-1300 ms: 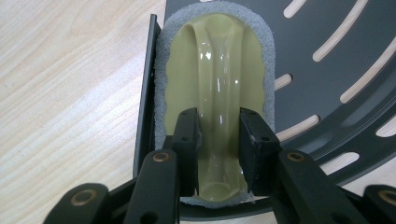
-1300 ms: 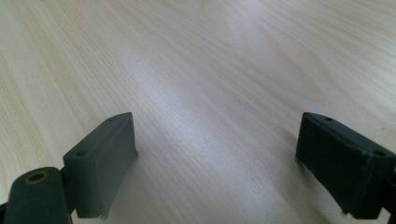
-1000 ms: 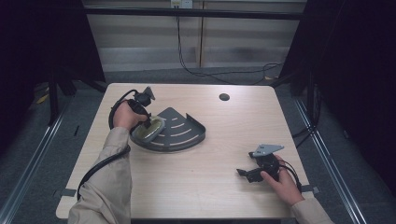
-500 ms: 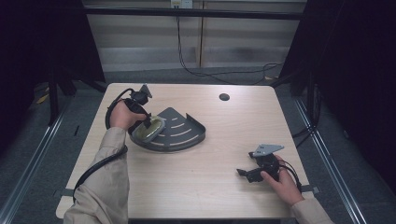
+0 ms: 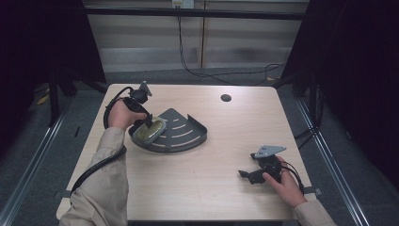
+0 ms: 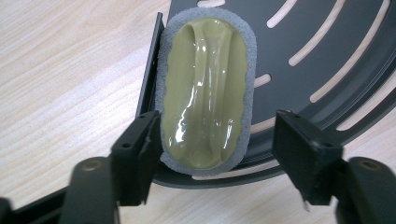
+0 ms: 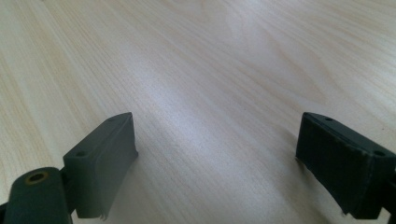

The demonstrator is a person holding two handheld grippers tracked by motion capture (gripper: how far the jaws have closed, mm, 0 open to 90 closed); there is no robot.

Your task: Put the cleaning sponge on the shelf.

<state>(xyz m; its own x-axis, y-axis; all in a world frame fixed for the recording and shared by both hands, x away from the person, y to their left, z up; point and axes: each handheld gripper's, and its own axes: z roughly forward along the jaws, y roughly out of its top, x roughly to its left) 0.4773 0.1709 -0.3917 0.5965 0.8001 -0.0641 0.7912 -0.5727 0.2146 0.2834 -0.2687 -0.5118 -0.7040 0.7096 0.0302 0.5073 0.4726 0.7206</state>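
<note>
Olive-green oval scrubber with a grey foam rim (image 6: 206,93) lying flat inside the dark grey quarter-round slotted metal shelf (image 5: 183,134), against the shelf's straight edge, on the side nearest the left hand. Left tool (image 6: 217,140) poised right over the scrubber, jaws apart, one at each long side; one jaw just beside the foam rim, the other clear of it. Right tool (image 5: 249,175) well apart from the shelf, low over the bare light wood desk (image 5: 197,183), held in the right hand, jaws wide apart with nothing between. Small dark round grommet (image 5: 226,98) in the desk beyond the shelf.
</note>
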